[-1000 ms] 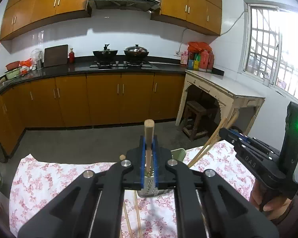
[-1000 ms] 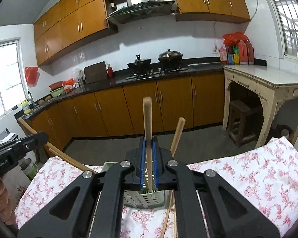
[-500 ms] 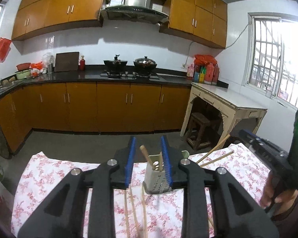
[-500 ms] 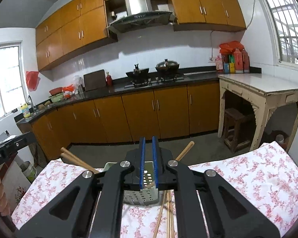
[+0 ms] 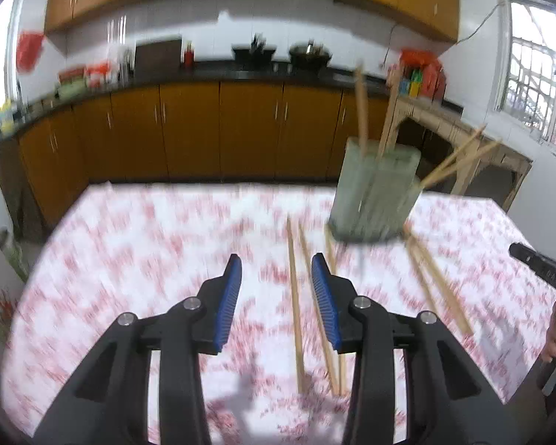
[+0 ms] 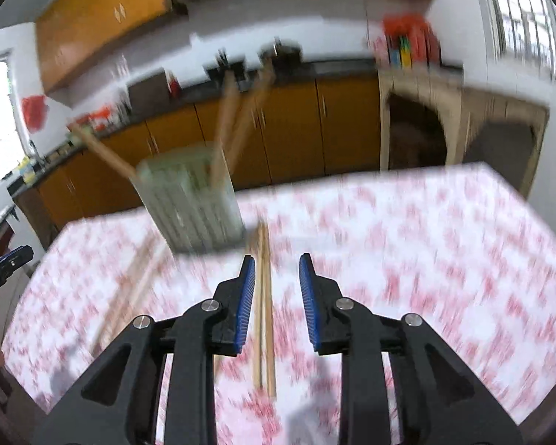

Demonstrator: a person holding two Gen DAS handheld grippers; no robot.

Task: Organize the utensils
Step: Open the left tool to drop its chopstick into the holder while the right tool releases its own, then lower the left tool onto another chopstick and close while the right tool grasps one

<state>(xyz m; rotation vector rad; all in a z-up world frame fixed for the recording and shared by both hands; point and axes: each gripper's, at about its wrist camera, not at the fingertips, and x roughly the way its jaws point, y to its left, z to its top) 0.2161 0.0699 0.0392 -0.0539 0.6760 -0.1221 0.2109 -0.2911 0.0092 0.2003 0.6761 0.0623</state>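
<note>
Blurred pale-green holder stands on the floral worktop, wooden chopsticks sticking up from it. Left gripper jaws spread, empty, loose chopsticks lying just right of centre. Right gripper jaws spread; 2 chopsticks lie on the cloth between them.

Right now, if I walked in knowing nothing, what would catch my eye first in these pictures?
Probably the pale green utensil holder standing at the far edge of the flowered tablecloth, with wooden chopsticks sticking up out of it. More loose chopsticks lie flat on the cloth in front. Closest to you, the left gripper and right gripper both hang open above them, blue pads apart.
</note>
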